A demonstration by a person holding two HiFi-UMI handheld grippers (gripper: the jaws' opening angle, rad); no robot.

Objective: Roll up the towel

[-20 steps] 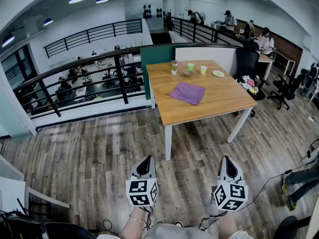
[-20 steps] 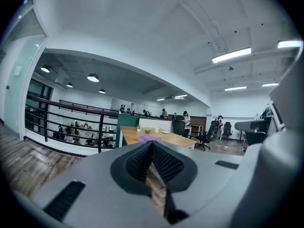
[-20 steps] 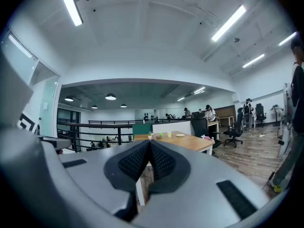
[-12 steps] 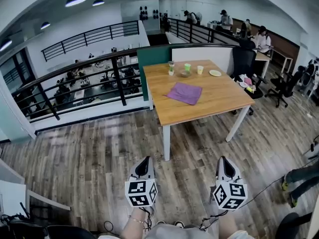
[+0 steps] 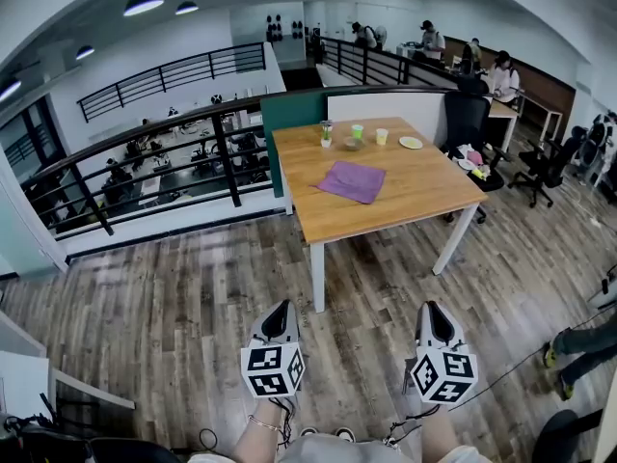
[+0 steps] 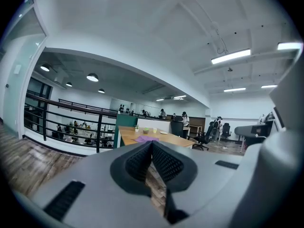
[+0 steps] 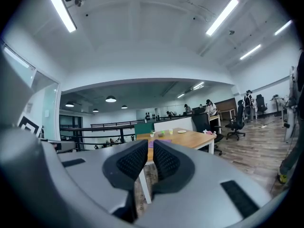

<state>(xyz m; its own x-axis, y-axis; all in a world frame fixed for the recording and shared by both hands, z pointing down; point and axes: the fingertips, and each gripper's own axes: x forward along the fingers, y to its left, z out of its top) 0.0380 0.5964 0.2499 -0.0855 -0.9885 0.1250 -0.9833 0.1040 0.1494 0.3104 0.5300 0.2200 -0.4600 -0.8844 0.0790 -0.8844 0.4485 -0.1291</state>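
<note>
Big open mezzanine office, grey-brown plank floor (image 5: 174, 287) everywhere, and one wooden table (image 5: 424, 196) with white legs as the main thing in it. I'll place everything off that table.

The towel (image 5: 353, 180) is purple and lies flat and unrolled on the table top, about mid-table and a bit toward the left edge. Nothing is touching it. Along the table's far edge there's a small row of stuff: a little plant pot or glass (image 5: 327, 133) (can't tell which), a green cup (image 5: 358, 131), a small bowl (image 5: 353, 144), a pale cup (image 5: 382, 136) and a plate (image 5: 411, 143). None of that sits on the towel.

Left of the table and behind it is a black railing (image 5: 145, 152) with a lower floor of desks visible through it. Right of the table is a black office chair (image 5: 548, 167), and further back past it a few people (image 5: 501, 70) are at a long counter.

Both hand-held grippers are on the near side of the table, well apart from it, out over bare floor and pointing roughly level toward it. The left gripper (image 6: 152, 146) is clenched, ribbed pads pressed together with nothing caught between them. The right gripper (image 7: 150, 146) is closed down to a thin slit, also empty; through the slit you only see the table's leg and floor. Each one's marker cube faces the head camera.
</note>
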